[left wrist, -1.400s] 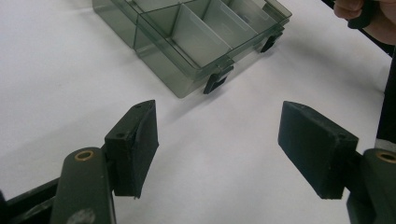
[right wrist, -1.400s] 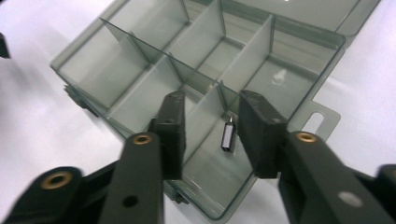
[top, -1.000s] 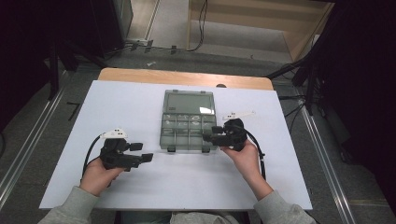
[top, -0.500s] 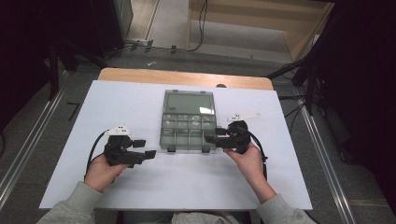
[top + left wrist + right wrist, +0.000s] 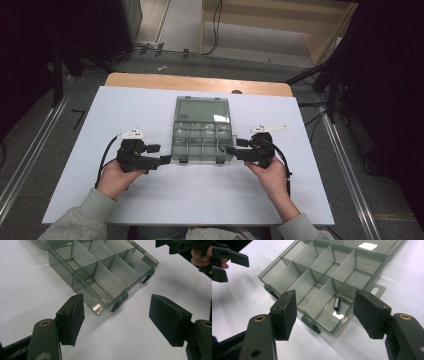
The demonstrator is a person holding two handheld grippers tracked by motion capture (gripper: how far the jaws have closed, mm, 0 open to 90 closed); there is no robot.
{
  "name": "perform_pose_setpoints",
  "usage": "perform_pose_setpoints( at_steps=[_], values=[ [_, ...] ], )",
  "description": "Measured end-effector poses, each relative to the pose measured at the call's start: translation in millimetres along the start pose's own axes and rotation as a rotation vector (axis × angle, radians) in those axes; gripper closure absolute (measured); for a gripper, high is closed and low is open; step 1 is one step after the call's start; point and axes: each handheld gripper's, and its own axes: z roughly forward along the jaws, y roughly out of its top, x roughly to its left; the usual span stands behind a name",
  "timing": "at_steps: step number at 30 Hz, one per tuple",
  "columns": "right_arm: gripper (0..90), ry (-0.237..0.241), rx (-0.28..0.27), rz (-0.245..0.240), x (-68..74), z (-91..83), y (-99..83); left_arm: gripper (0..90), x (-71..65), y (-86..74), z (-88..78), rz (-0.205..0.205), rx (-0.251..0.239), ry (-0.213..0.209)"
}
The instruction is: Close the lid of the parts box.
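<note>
Either side of the open box (image 5: pixel 202 134), my left gripper (image 5: pixel 161 160) and right gripper (image 5: pixel 229 150) stand wide and empty, one small part (image 5: pixel 336 304) already in its corner compartment.

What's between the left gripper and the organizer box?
Only bare white table separates the left gripper from the organizer box, as the left gripper view shows.

White sheet (image 5: pixel 200 195) over a wooden tabletop (image 5: pixel 150 81) (bare strip at the far edge), dark cables (image 5: pixel 216 20) beyond.
</note>
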Motion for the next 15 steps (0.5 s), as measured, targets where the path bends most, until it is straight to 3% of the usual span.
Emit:
perform_pose_setpoints(
  at_steps=[5, 10, 15],
  values=[
    [33.6, -0.011, 0.004, 0.014, -3.2, -3.9, -3.8, 29.0, 0.0, 6.1, 5.5, 0.004, -0.001, 0.019],
    [33.3, -0.017, -0.001, 0.039, -6.0, -5.9, -7.0, 29.0, 2.4, 12.1, 10.8, -0.038, -0.026, 0.025],
    [30.9, -0.035, 0.003, 0.044, -5.4, -7.8, -9.0, 29.0, 2.5, 16.4, 14.9, -0.036, -0.038, 0.05]
  ],
)
